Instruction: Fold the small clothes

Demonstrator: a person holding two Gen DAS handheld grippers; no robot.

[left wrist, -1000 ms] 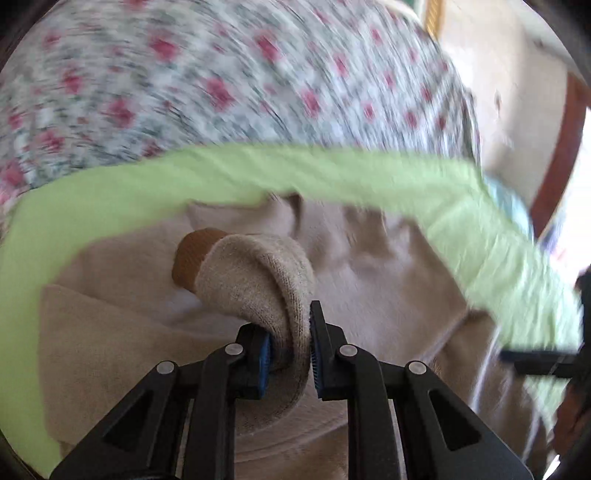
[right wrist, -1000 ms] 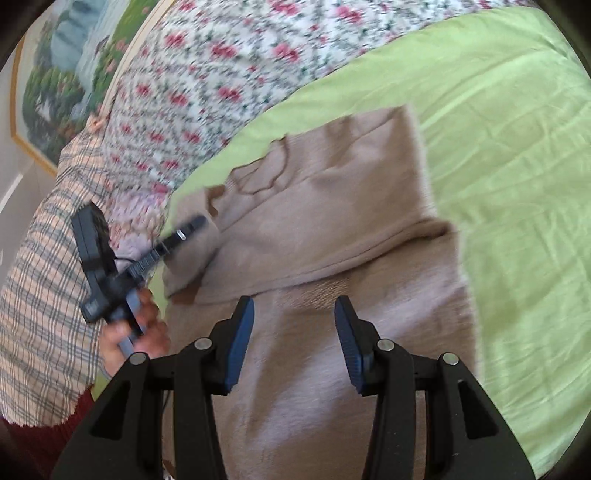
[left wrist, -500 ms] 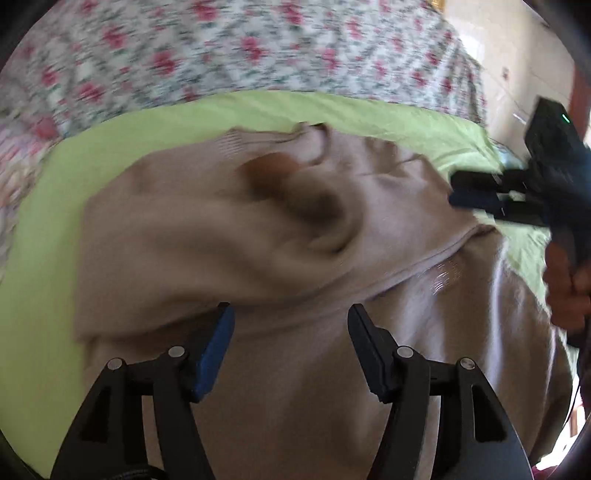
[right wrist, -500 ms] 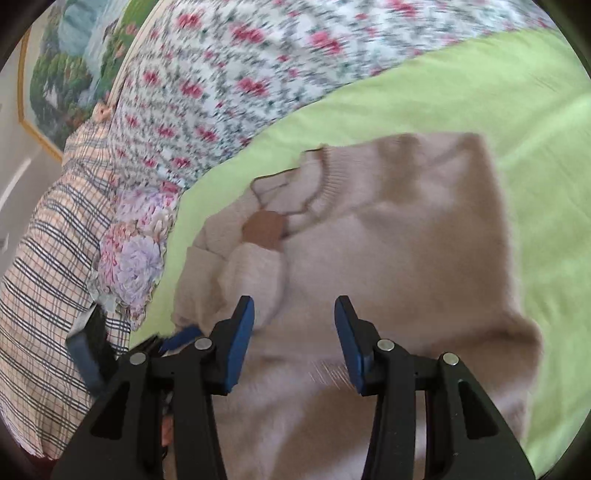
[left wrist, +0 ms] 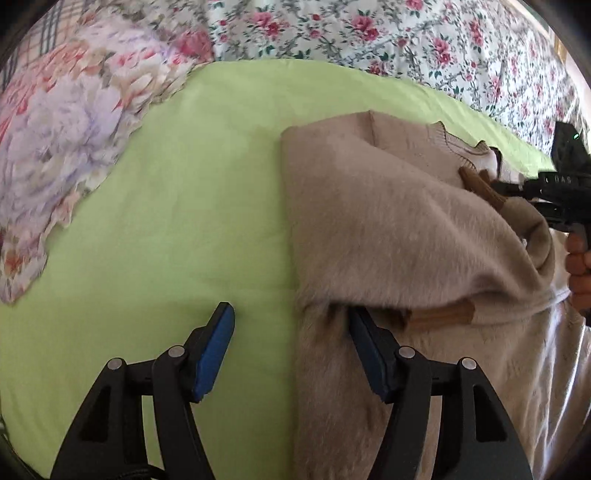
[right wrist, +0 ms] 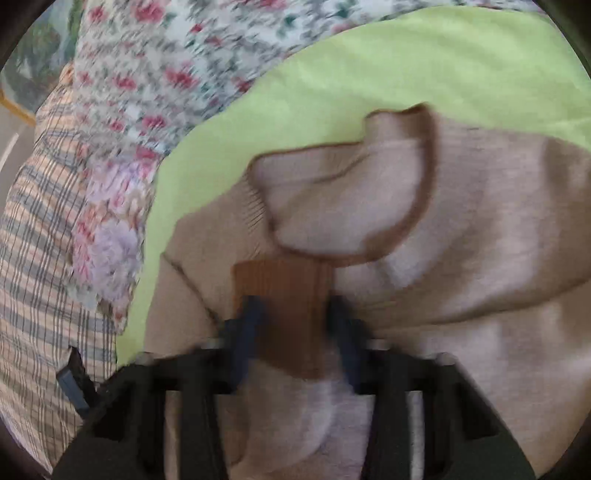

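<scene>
A beige fuzzy sweater (left wrist: pixel 399 229) with brown ribbed cuffs lies on a lime-green sheet (left wrist: pixel 177 206), both sleeves folded across its front. My left gripper (left wrist: pixel 291 332) is open and empty, straddling the sweater's left edge near a brown cuff (left wrist: pixel 443 317). My right gripper (right wrist: pixel 291 321) is open, its jaws on either side of the other brown cuff (right wrist: pixel 284 291), just below the neckline (right wrist: pixel 347 206); this view is blurred. The right gripper also shows in the left wrist view (left wrist: pixel 506 188) at the collar.
A floral quilt (left wrist: pixel 369 33) borders the far side of the sheet. A frilled floral pillow (left wrist: pixel 62 140) lies at the left. Plaid fabric (right wrist: pixel 44 258) lies left of it in the right wrist view.
My left gripper let go of the sleeve, opened and pulled back to the sweater's left edge. My right gripper moved forward over the sweater to the brown cuff by the neckline.
</scene>
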